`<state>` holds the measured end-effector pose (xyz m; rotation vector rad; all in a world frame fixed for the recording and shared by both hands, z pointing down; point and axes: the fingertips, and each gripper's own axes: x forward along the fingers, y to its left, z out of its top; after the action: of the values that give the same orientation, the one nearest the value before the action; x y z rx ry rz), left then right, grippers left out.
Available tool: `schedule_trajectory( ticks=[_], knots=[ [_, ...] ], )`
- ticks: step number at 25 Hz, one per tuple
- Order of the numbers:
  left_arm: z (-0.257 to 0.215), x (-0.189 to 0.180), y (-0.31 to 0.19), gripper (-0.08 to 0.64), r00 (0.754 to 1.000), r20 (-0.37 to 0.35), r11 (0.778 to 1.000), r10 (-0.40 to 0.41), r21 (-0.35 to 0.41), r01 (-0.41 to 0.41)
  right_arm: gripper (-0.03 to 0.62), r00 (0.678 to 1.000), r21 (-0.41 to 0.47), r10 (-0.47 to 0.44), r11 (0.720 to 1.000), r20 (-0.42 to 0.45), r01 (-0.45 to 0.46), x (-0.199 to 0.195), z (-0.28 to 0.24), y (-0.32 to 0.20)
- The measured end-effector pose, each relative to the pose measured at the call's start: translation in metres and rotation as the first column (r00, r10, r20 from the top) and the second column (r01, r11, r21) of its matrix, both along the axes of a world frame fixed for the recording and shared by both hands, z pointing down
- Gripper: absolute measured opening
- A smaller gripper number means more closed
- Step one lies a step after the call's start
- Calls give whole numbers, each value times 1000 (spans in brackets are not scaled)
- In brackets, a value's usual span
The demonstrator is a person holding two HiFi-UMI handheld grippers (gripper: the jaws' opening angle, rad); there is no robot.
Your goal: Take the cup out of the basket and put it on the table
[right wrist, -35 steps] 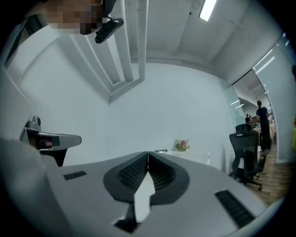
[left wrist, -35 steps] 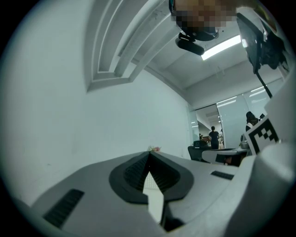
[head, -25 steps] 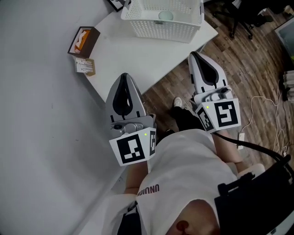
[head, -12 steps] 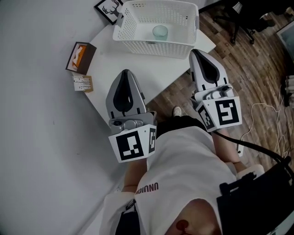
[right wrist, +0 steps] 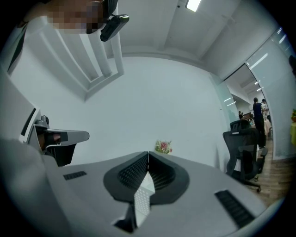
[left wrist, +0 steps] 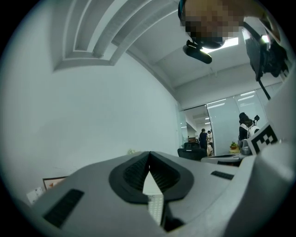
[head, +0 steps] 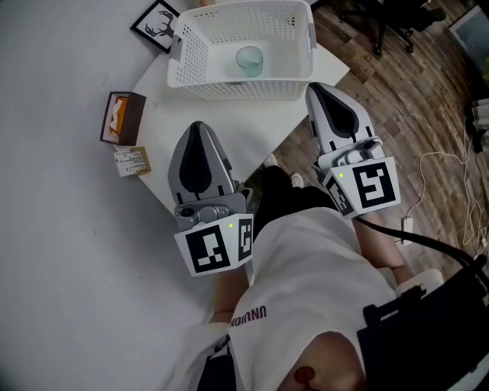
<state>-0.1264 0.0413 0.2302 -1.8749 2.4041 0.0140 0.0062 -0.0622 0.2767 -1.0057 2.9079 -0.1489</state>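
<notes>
Fingers (left wrist: 132, 175) of the left gripper (left wrist: 149, 155) are pressed together along their whole seam in the left gripper view, with nothing held between them. The right gripper (right wrist: 148, 156) shows the same state in its own view: pads meeting at the tip, nothing gripped.

In the head view, the left gripper (head: 196, 126) sits at centre left and the right gripper (head: 315, 88) at centre right. Both are held in front of the person's white shirt (head: 306, 282), pointing toward the top of the frame. Neither touches the basket.

A white perforated basket (head: 237, 90) stands on the white surface (head: 237, 122) at the upper centre of the frame. The cup (head: 249, 58), a pale translucent tumbler, stands upright on the basket floor near the middle, apart from the walls. The tip of the right gripper lies just beside the basket's lower right corner in the picture; the left gripper's tip is below the basket's near wall.

At the left of the surface are a brown tissue box (head: 116, 118) and, just below it, a small printed card (head: 131, 161). A framed deer picture (head: 157, 23) lies at the upper left, near the basket's left end. Wooden flooring (head: 412, 107) fills the right side, crossed by a white cable (head: 439, 172).
</notes>
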Motion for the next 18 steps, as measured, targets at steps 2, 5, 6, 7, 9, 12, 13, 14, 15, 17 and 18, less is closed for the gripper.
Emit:
schedule_trajectory(
  ticks=[2, 5, 6, 7, 9, 12, 13, 14, 15, 17, 18],
  knots=[
    [1, -7, -10, 12, 1000, -3, 1000, 5, -3, -5, 20, 1000, 6, 11, 1000, -2, -11, -4, -1, -8],
    [3, -18, -34, 12, 999, 2, 999, 42, -29, -42, 20, 999, 17, 35, 999, -5, -35, -10, -4, -27],
    [4, -20, -44, 12, 998, -1, 997, 65, -43, -65, 20, 999, 17, 43, 999, -5, -43, -12, -5, -35],
    [5, -22, -53, 14, 996, -7, 995, 85, -56, -86, 20, 999, 17, 50, 999, -7, -50, -15, -6, -42],
    [4, -29, -71, 14, 994, -12, 992, 108, -64, -109, 20, 998, 20, 61, 998, -12, -61, -21, -9, -56],
    [0, -42, -96, 14, 993, 11, 991, 114, -68, -113, 20, 997, 32, 80, 996, -9, -80, -33, -15, -79],
    [-2, -47, -103, 14, 993, 22, 991, 114, -71, -113, 20, 996, 34, 85, 996, -9, -85, -38, -17, -86],
    [-3, -53, -109, 14, 993, 30, 991, 116, -74, -113, 20, 996, 35, 89, 995, -9, -88, -43, -18, -93],
    [-5, -59, -115, 14, 992, 34, 990, 119, -75, -117, 20, 996, 35, 91, 995, -10, -91, -48, -19, -99],
    [-7, -70, -126, 14, 990, 33, 987, 139, -83, -135, 20, 995, 35, 97, 995, -7, -96, -58, -21, -110],
    [-8, -74, -132, 14, 987, 32, 984, 155, -90, -152, 20, 995, 34, 102, 994, -4, -102, -63, -22, -116]
  ],
)
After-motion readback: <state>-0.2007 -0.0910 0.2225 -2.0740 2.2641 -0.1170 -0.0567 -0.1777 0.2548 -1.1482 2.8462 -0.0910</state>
